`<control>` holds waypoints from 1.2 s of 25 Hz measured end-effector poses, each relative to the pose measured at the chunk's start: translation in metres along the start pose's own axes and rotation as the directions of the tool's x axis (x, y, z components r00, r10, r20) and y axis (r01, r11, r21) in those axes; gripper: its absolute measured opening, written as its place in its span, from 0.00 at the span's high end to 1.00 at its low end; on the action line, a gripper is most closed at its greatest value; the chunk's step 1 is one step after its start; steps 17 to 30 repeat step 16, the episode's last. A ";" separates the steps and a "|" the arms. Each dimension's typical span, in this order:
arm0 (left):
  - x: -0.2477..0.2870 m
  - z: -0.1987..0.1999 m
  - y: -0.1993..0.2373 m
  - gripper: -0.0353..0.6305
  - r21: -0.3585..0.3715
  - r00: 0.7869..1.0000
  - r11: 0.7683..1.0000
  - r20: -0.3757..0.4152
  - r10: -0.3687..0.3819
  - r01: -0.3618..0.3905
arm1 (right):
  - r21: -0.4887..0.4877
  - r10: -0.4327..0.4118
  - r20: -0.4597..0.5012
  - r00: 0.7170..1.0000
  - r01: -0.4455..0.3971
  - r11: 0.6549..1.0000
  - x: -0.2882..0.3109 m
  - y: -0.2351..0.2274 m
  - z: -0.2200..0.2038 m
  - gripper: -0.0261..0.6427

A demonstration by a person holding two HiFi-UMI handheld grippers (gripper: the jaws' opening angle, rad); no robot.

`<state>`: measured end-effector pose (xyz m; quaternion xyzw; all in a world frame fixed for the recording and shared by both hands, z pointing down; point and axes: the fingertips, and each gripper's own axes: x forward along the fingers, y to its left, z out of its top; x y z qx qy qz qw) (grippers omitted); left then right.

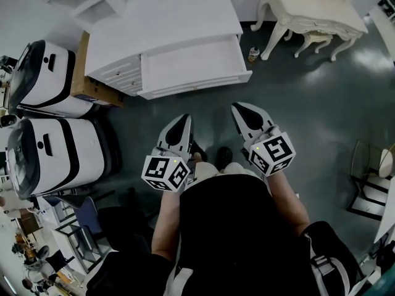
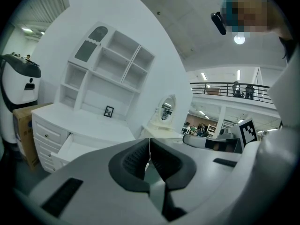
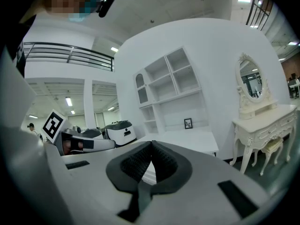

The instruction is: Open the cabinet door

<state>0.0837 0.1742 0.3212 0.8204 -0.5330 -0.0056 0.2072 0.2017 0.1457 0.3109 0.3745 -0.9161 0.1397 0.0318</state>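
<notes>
Back from the white cabinet (image 1: 166,23), its drawer (image 1: 192,63) standing pulled out (no further pull looks needed), left gripper (image 1: 179,123) and right gripper (image 1: 244,111) hang clenched, empty.

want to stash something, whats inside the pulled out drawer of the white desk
The drawer of the white desk shows only a bare white bottom in the head view. Its rear end sits under the desk's top, so anything there is covered.
</notes>
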 end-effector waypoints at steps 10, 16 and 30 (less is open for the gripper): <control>-0.003 -0.003 -0.002 0.91 -0.003 1.000 1.000 -0.005 -0.001 0.001 | -0.008 0.005 -0.015 1.000 -0.005 1.000 -0.002 0.004 -0.004 0.94; -0.003 -0.005 0.001 0.91 -0.005 1.000 1.000 -0.008 -0.001 0.001 | -0.014 0.004 -0.024 1.000 -0.004 1.000 0.001 0.004 -0.008 0.94; -0.003 -0.005 0.001 0.91 -0.005 1.000 1.000 -0.008 -0.001 0.001 | -0.014 0.004 -0.024 1.000 -0.004 1.000 0.001 0.004 -0.008 0.94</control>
